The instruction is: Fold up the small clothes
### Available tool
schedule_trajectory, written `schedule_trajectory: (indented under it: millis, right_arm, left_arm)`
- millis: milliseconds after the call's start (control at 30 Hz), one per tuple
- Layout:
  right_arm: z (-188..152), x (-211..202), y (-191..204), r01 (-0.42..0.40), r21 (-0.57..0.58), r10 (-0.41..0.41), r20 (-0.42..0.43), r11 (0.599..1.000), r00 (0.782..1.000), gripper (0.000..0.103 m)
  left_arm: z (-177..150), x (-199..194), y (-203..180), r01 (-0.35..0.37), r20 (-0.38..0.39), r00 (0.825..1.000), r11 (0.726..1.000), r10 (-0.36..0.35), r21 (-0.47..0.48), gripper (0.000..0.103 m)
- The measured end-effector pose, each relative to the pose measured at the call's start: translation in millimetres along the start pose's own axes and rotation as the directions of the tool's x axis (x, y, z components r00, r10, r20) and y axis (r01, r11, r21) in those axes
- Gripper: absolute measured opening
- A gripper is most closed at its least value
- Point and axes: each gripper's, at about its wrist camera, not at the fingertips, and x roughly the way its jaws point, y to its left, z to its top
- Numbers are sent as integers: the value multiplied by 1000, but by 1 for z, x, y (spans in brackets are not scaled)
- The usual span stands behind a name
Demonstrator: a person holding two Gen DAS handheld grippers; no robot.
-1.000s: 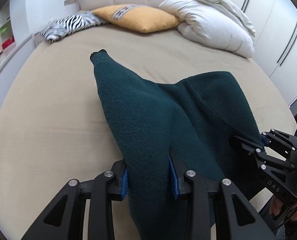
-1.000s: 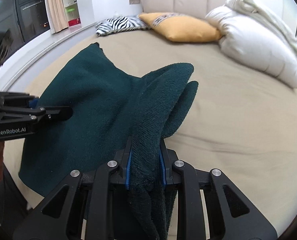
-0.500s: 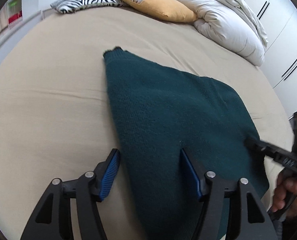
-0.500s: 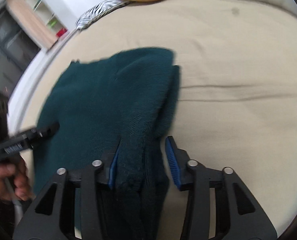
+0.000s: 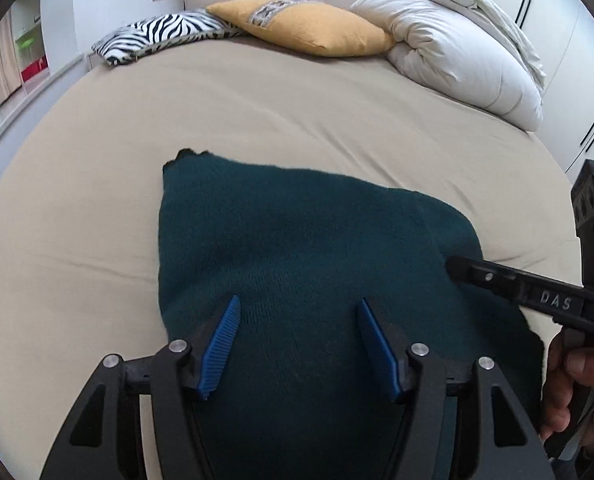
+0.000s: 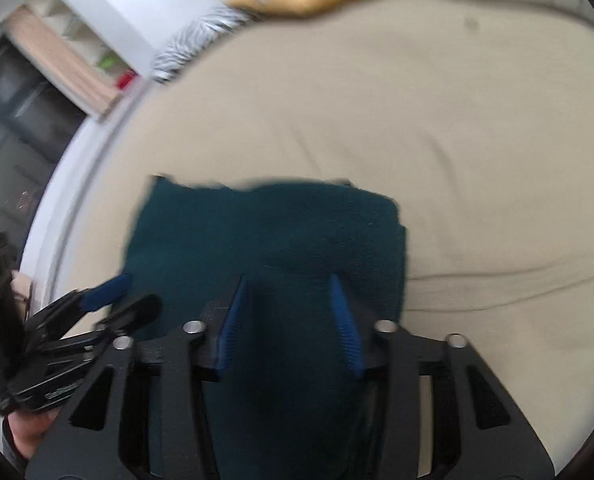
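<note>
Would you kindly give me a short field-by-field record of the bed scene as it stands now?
surface: beige bed sheet
garment: dark green knit, spread on the sheet
left tongs: open over the near part of the knit, pads not pressing on it
right tongs: jaws closing, with the knit between them
far end of bed: zebra cushion, yellow cushion, white duvet
image quality: the right wrist view is blurred
</note>
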Motion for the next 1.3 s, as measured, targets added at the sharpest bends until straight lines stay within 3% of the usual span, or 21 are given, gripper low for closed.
schedule_trajectory:
  millis: [133,233,367,467,567,633,667,767,900,1000,1033,1067,1133,1167,1200,1233,1267,1300]
  right_arm:
    - [0,-2,-11,-43,23,42,53,999,998,10]
    - [-10,-26,3,22,-4,-21,84,1000,996,17]
    - [-53,-80,16,-88,-51,94,136,995,986,18]
    - [-92,-87,24,-135,-86,145,115,987,983,18]
    - [-120,-47,14,-37,-106,37,4,994,999,18]
    - [-129,-44,0,-103,-72,107,58,992,993,17]
    - [-130,-47,-1,-100,-67,105,65,993,992,17]
    - [-131,-60,7,-33,-100,40,73,994,997,17]
    - [-132,-101,10,109,-122,-86,182,987,980,18]
    - [-128,-142,23,204,-120,-160,301,972,940,19]
    - [-127,-155,29,234,-120,-179,351,965,919,19]
    - [-125,-166,35,256,-119,-191,396,959,898,23]
    - [-125,-199,48,283,-114,-191,500,952,844,50]
    - [-123,-211,53,281,-111,-180,538,953,823,79]
    - [-125,-225,60,273,-109,-156,596,956,788,96]
    - [-128,-243,68,264,-103,-129,672,959,730,100]
    - [-134,-261,78,272,-86,-117,751,958,650,103]
    - [-140,-277,82,291,-73,-123,789,954,601,103]
  left_arm:
    - [0,0,1,-2,2,1000,1000,2,22,65]
    - [-3,-23,1,7,15,1000,1000,-8,4,64]
    - [-25,-61,-9,27,49,998,999,-29,39,64]
    - [-57,-57,-17,19,17,1000,997,-20,77,64]
    - [-73,-45,-21,-22,59,998,992,15,122,66]
    - [-75,-47,-24,-39,74,997,990,29,137,66]
    - [-76,-48,-23,-38,76,997,991,29,128,66]
    - [-82,-61,-22,-31,97,995,995,21,97,65]
    - [-93,-96,-16,-41,181,983,999,35,31,69]
    - [-98,-143,-20,-136,335,934,990,120,25,93]
    - [-99,-160,-23,-160,391,910,987,138,23,103]
    - [-100,-180,-26,-191,463,871,981,161,19,103]
    - [-97,-209,-30,-242,547,813,970,201,3,103]
    - [-95,-221,-32,-268,573,788,963,226,-11,103]
    - [-93,-235,-35,-301,599,758,953,258,-30,103]
    - [-92,-250,-38,-325,628,726,945,279,-45,103]
    - [-91,-261,-40,-333,650,703,941,290,-59,103]
    - [-91,-275,-40,-327,669,680,941,299,-88,103]
